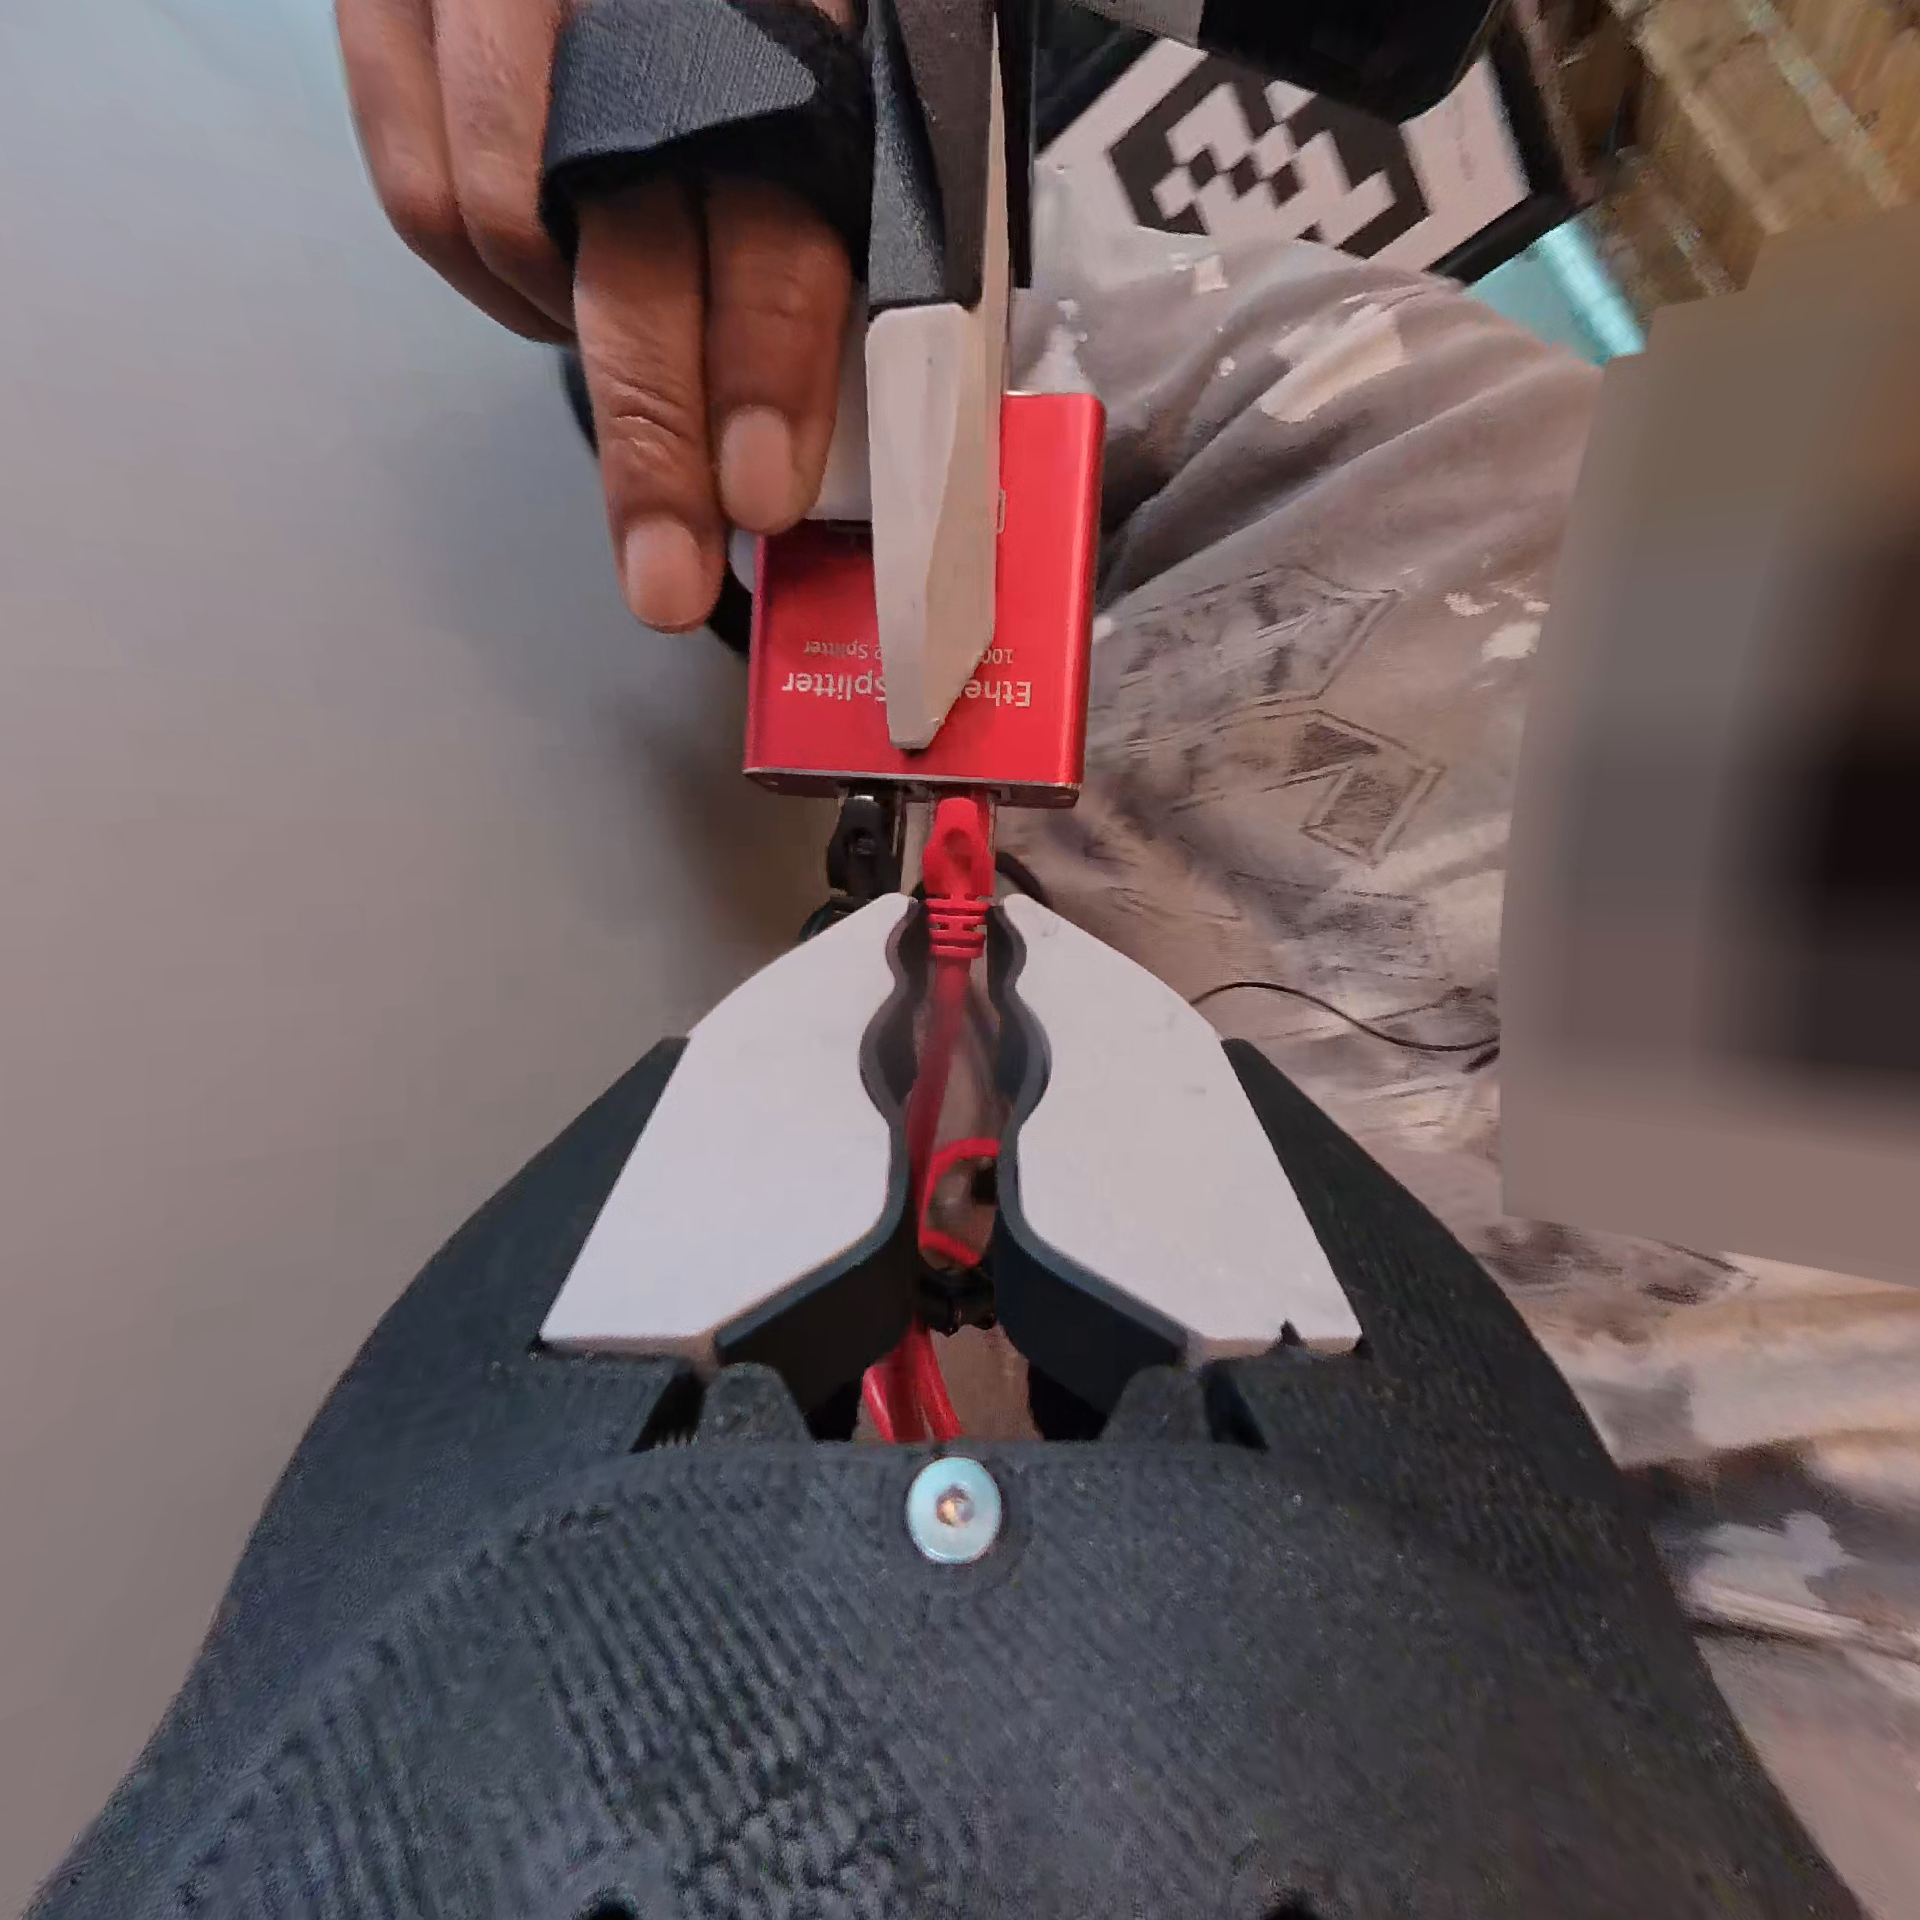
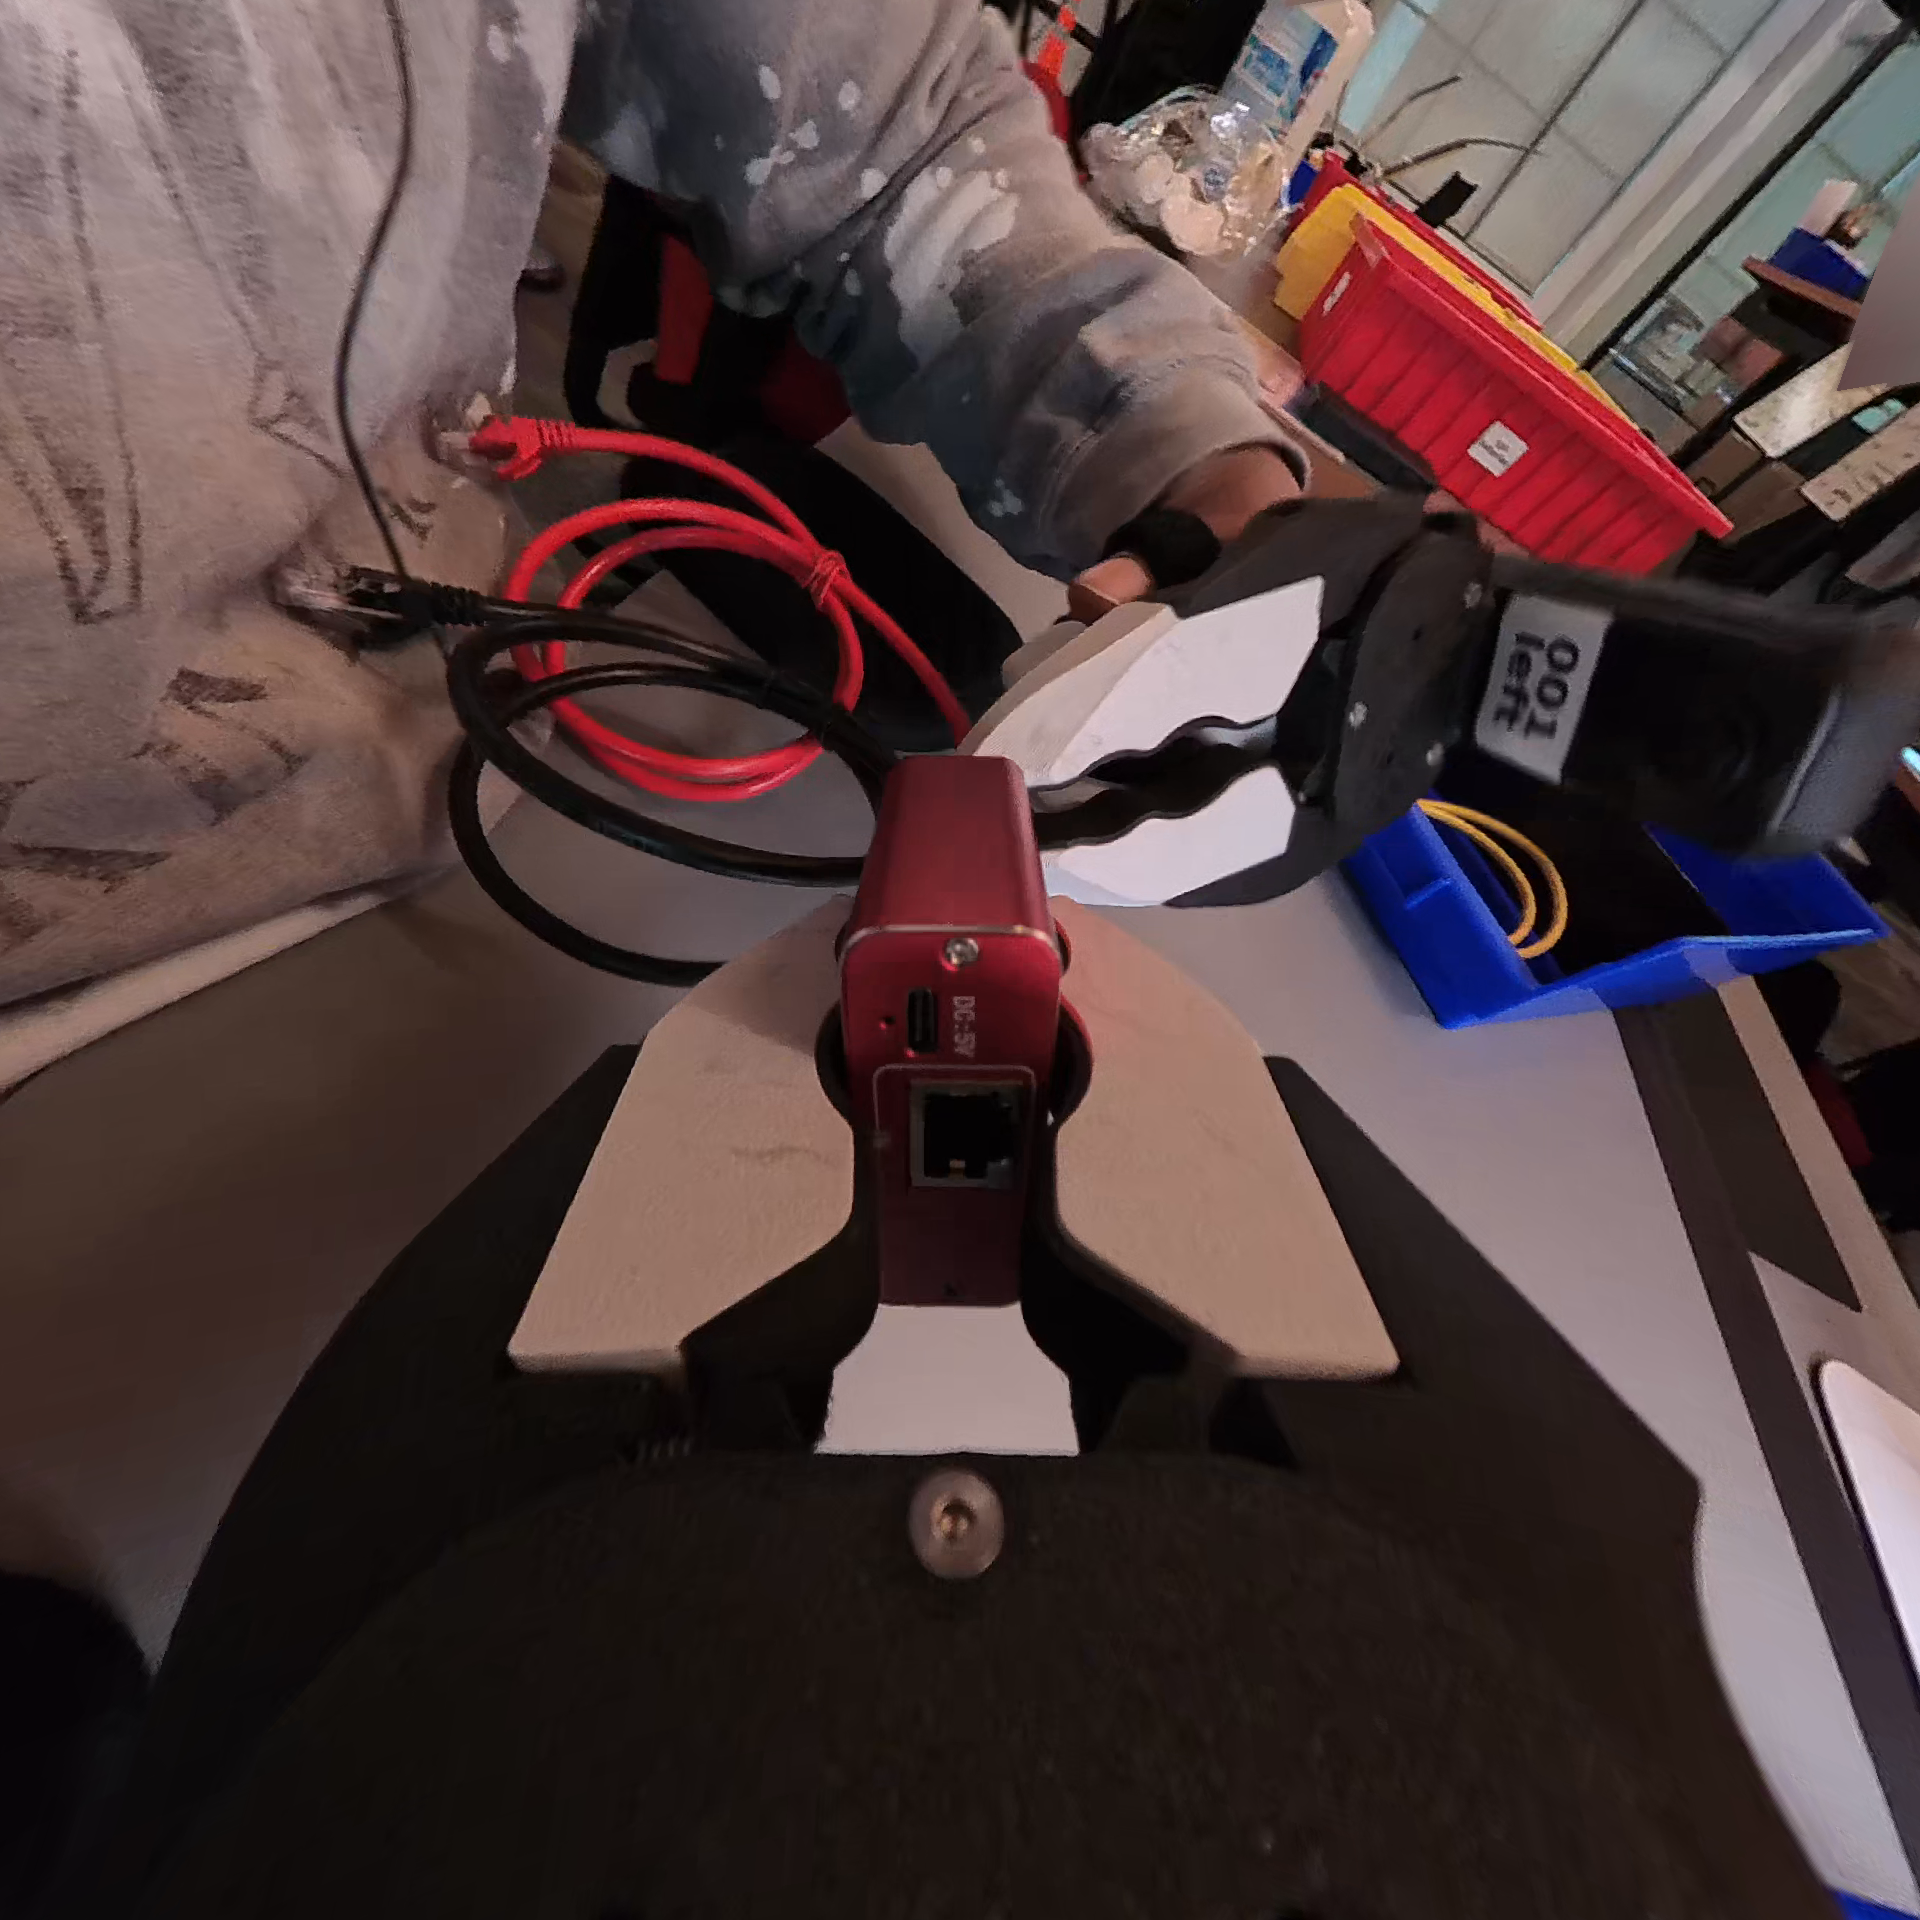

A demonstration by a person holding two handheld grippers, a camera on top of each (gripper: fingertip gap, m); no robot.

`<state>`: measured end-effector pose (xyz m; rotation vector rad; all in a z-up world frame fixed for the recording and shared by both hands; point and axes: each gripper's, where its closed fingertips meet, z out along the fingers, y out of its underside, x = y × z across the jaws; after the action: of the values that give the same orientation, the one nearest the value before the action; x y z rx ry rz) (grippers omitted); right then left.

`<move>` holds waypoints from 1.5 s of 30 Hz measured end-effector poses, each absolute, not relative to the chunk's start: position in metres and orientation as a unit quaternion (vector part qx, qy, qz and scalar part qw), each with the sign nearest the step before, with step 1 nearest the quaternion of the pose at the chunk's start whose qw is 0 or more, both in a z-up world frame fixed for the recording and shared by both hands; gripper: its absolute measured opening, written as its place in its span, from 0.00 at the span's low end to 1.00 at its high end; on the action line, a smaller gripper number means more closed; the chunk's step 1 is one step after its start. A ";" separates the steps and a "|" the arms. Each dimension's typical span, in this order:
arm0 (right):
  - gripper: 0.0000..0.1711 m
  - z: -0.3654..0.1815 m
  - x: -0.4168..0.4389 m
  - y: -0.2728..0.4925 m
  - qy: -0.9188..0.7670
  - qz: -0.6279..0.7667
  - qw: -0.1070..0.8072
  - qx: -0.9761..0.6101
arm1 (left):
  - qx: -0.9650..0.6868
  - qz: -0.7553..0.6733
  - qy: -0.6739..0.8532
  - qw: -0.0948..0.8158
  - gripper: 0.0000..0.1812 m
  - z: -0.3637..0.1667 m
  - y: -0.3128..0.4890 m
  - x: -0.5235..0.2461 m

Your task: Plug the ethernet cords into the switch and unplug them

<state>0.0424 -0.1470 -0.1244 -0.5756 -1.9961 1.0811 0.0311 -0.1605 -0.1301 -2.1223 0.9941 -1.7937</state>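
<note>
The red switch stands between the fingers of my right gripper, which is shut on it; an empty port faces the camera. In the left wrist view the switch hangs under one right-gripper finger. The red ethernet cord is plugged into its near port, and my left gripper is shut on the cord's boot just below the plug. A black plug sits in the port beside it. The red cord's coil and the black cord lie behind. My left gripper also shows in the right wrist view.
A grey table lies below. A blue bin with a yellow cable stands at the right, and red and yellow bins stand farther back. The person's grey sleeve and body are close behind the cords.
</note>
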 end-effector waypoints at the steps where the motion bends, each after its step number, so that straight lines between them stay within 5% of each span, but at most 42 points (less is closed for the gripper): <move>1: 0.17 -0.124 0.041 -0.144 -0.778 0.428 0.394 -0.235 | -0.725 -0.583 0.346 0.121 0.06 -0.131 -0.156 0.029; 8: 0.16 -0.123 0.037 -0.116 -0.747 0.431 0.372 -0.344 | -0.732 -0.414 0.398 0.366 0.18 -0.114 -0.126 0.018; 13: 0.16 -0.103 0.024 -0.117 -0.744 0.425 0.359 -0.370 | -0.724 -0.265 0.455 0.445 0.22 -0.115 -0.108 0.020; 17: 0.16 -0.063 0.017 -0.107 -0.730 0.420 0.376 -0.385 | -0.687 -0.297 0.459 0.478 0.11 -0.080 -0.106 0.020; 23: 0.17 0.010 0.007 -0.093 -0.728 0.381 0.412 -0.394 | -0.631 -0.287 0.452 0.561 0.15 -0.009 -0.087 0.016; 31: 0.17 0.044 0.009 -0.086 -0.707 0.354 0.453 -0.410 | -0.603 -0.236 0.482 0.591 0.15 0.021 -0.070 0.032; 39: 0.24 0.111 0.046 -0.073 -0.544 0.530 0.556 -0.339 | -0.515 -0.374 0.388 0.667 0.15 0.058 -0.068 0.025; 45: 0.31 0.091 0.017 -0.084 -0.542 0.595 0.489 -0.338 | -0.425 -0.450 0.314 0.720 0.15 0.084 -0.083 0.011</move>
<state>0.0168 -0.0841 0.0910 -0.8216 -1.3167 1.4454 0.0112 -0.0833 0.0837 -0.9406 0.6941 -0.9954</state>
